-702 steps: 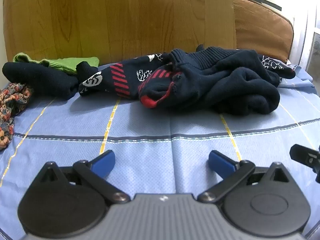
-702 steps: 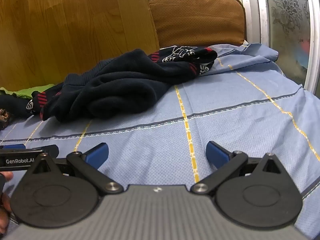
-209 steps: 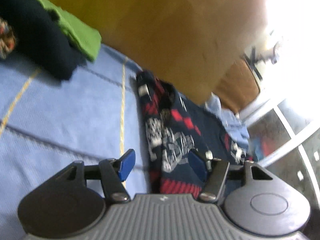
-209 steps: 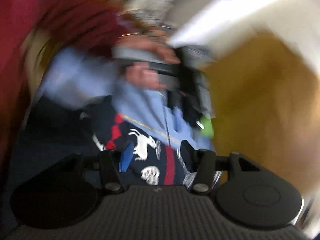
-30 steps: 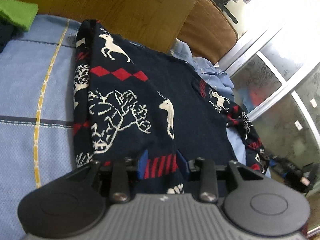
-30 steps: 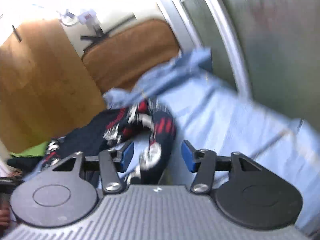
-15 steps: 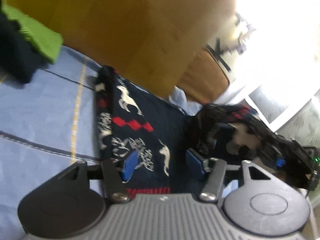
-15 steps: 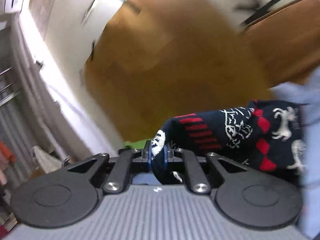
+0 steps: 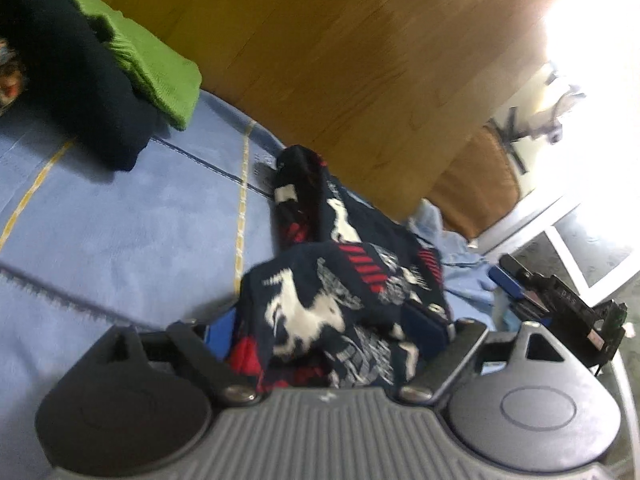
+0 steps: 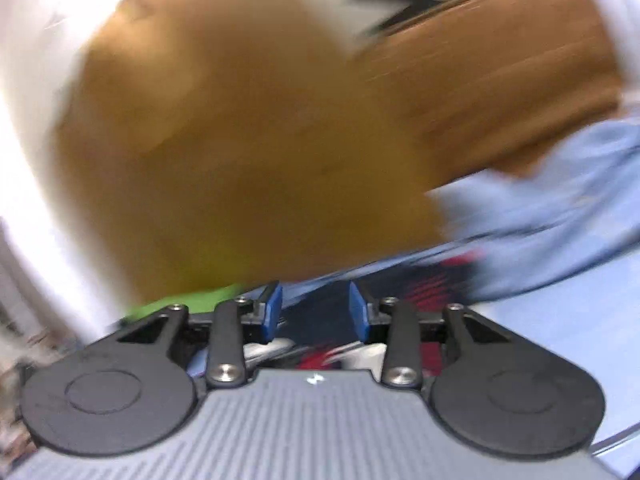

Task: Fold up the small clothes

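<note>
While we fold the reindeer sweater point(image 9: 340, 312), our left gripper point(image 9: 326, 326) sits at 6 o'clock in its view, wide apart, with a bunched flap of the sweater heaped between its blue pads. We think nothing is pinched there. Our right gripper point(image 10: 314, 312) has its pads apart too, and they hold nothing. Its view is very blurry. Past the flap, the sweater stretches toward 12 o'clock on the blue bedsheet point(image 9: 120, 220). Farther off, at 10 o'clock, lie a dark garment point(image 9: 72, 80) and a green cloth point(image 9: 160, 76). Behind them stands the wooden headboard point(image 9: 340, 60). If we pull away quickly, the flap could catch on a pad and drag open. It could also land crooked.
</note>
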Action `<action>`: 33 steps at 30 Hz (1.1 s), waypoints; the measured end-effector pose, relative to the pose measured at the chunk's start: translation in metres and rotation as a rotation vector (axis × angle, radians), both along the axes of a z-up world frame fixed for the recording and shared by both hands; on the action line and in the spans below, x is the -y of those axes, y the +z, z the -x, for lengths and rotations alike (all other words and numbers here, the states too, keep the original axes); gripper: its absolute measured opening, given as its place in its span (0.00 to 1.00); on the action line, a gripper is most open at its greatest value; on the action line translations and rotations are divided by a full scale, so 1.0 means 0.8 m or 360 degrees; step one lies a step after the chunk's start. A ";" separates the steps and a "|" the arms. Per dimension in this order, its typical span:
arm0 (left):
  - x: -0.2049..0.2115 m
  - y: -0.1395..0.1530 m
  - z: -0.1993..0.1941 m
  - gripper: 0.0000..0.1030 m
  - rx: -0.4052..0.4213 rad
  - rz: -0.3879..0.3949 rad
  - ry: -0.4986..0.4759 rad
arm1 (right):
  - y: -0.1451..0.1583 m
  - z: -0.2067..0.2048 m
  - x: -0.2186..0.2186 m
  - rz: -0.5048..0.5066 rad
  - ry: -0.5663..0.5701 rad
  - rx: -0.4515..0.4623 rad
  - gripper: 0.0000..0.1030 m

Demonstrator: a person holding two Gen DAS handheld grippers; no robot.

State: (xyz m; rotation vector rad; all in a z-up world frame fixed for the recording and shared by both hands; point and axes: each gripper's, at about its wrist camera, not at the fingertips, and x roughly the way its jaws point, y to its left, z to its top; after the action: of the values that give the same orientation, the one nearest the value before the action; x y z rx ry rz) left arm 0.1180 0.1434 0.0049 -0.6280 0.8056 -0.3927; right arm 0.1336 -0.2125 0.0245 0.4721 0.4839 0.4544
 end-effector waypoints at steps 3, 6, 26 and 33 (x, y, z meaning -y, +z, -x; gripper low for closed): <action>0.005 -0.014 -0.019 0.71 -0.0052 0.0001 0.0022 | -0.022 -0.032 0.033 0.0065 -0.0161 -0.0151 0.47; 0.015 -0.026 -0.029 0.14 -0.0119 -0.0004 -0.0021 | -0.051 -0.062 0.025 0.0087 -0.0118 -0.0294 0.56; -0.004 0.013 -0.004 0.55 -0.0015 -0.0126 0.0107 | -0.021 0.068 0.025 0.0177 0.0067 -0.0186 0.42; -0.006 -0.003 -0.001 0.68 -0.0088 -0.0161 0.0103 | -0.060 0.231 0.046 0.0173 0.0216 -0.0287 0.43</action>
State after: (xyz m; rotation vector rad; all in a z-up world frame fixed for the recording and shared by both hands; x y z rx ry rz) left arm 0.1190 0.1484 0.0023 -0.5709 0.8505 -0.2747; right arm -0.0511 -0.2489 -0.0235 0.3785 0.7139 0.5154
